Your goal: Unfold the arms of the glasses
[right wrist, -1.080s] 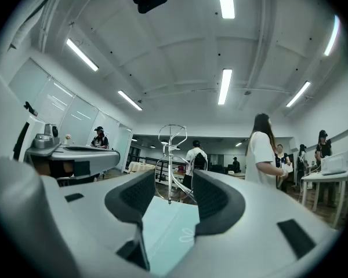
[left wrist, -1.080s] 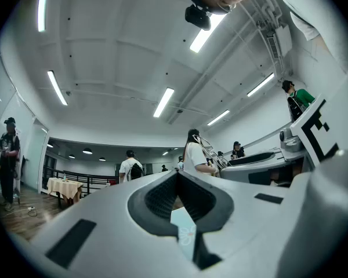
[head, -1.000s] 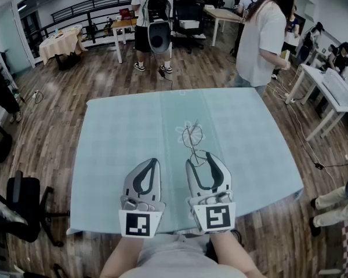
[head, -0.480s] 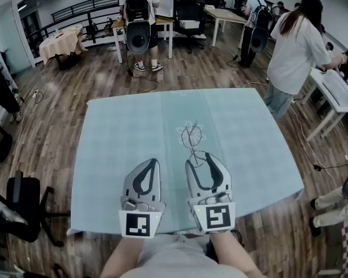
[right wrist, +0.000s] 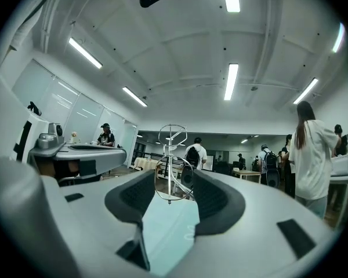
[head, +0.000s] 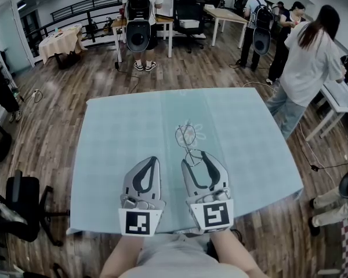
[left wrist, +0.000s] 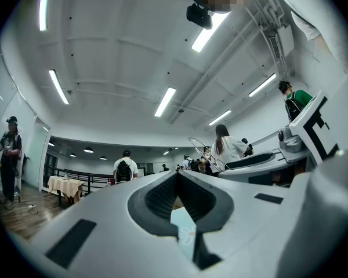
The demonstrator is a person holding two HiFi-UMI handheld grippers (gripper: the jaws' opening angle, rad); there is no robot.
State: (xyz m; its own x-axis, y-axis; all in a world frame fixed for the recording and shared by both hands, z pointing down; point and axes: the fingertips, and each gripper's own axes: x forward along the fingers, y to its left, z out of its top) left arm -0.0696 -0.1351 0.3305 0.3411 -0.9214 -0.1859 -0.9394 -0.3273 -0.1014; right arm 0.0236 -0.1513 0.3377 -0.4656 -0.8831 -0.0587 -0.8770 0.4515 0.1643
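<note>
Thin wire-rimmed glasses [head: 186, 135] hang just above the pale blue tablecloth [head: 116, 132], near its middle. My right gripper [head: 191, 154] is shut on the glasses at their near end. In the right gripper view the glasses [right wrist: 173, 133] stand on end between the jaw tips, one lens above the other, with my right gripper [right wrist: 174, 176] closed round their lower part. My left gripper [head: 153, 161] hovers beside it, to the left, shut and empty. The left gripper view shows my left gripper [left wrist: 177, 173] with its jaws together, and the glasses [left wrist: 199, 147] off to the right beside the right gripper's body.
A flower print [head: 198, 132] marks the cloth just right of the glasses. Several people stand beyond the table's far edge, one with a backpack [head: 138, 16]. A black chair [head: 20, 204] sits at the left, white tables [head: 330, 91] at the right.
The right gripper and the glasses have shifted slightly left, off the flower print. The left gripper has stayed put. People in the background have walked on.
</note>
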